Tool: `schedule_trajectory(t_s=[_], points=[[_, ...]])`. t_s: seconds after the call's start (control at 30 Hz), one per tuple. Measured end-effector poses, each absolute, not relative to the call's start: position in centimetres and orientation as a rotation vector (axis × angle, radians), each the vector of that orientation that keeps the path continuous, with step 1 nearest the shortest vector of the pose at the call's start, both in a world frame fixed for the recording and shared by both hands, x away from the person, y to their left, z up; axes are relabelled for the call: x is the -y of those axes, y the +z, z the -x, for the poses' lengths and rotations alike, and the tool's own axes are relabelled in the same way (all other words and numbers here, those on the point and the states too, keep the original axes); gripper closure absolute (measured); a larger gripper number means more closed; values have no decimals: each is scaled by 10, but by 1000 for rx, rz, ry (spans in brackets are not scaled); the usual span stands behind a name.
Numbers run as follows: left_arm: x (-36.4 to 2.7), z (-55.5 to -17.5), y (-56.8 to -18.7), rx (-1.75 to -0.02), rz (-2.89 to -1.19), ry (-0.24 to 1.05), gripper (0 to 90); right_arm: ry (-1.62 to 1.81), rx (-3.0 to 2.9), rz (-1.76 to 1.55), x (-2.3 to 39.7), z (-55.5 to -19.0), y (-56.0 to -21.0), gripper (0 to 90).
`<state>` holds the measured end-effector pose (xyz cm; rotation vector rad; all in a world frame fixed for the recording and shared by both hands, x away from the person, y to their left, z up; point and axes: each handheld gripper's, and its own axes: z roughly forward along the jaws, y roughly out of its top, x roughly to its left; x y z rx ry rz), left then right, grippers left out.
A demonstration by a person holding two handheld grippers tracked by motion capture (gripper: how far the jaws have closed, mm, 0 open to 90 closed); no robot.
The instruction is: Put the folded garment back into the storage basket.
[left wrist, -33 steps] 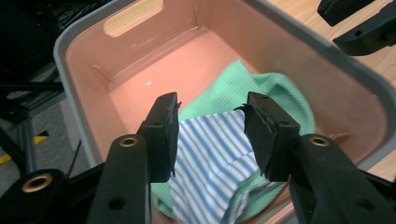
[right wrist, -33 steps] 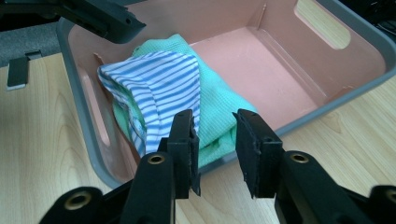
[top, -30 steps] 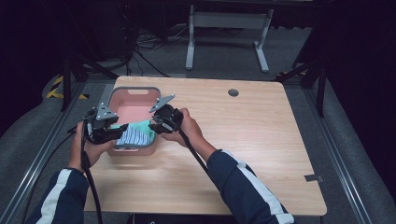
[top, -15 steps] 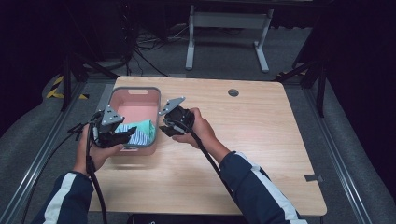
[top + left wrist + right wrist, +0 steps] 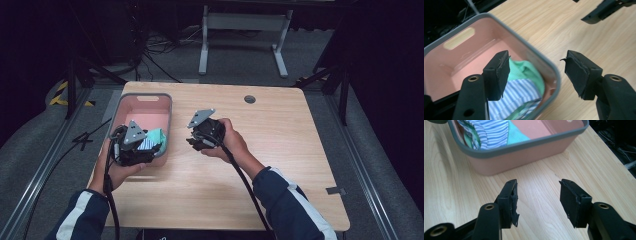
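Where cloth [image 5: 524,82] lies, bin [image 5: 145,97] surrounds.

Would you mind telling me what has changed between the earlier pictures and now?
Both grippers have drawn back from the pink bin: the left gripper toward its near corner, the right gripper out over the table. Their jaws have just been opening, with nothing between them. The striped cloth lies released in the bin. Bin and table stayed put.
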<state>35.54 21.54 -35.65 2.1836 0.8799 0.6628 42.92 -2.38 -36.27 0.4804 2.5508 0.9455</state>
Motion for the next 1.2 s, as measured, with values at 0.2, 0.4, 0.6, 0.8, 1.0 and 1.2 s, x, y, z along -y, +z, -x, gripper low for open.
schedule_trajectory(t_s=[0.2, 0.4, 0.6, 0.8, 1.0, 1.2], points=[[-201, -351, -360, -857, -2180, 662, 320, 919, -2548, -504, 45, -424, -364, 486], [-188, -349, -365, -828, -2200, 649, 286, 908, -2541, -519, 64, -421, -364, 480], [-179, -347, -372, -807, -2220, 630, 257, 881, -2537, -526, 81, -418, -366, 466], [-168, -344, -378, -760, -2240, 615, 252, 862, -2526, -537, 99, -413, -367, 443], [-163, -341, -383, -713, -2274, 608, 211, 834, -2521, -555, 115, -407, -373, 423], [-156, -338, -390, -668, -2297, 604, 208, 832, -2503, -570, 132, -400, -378, 419]])
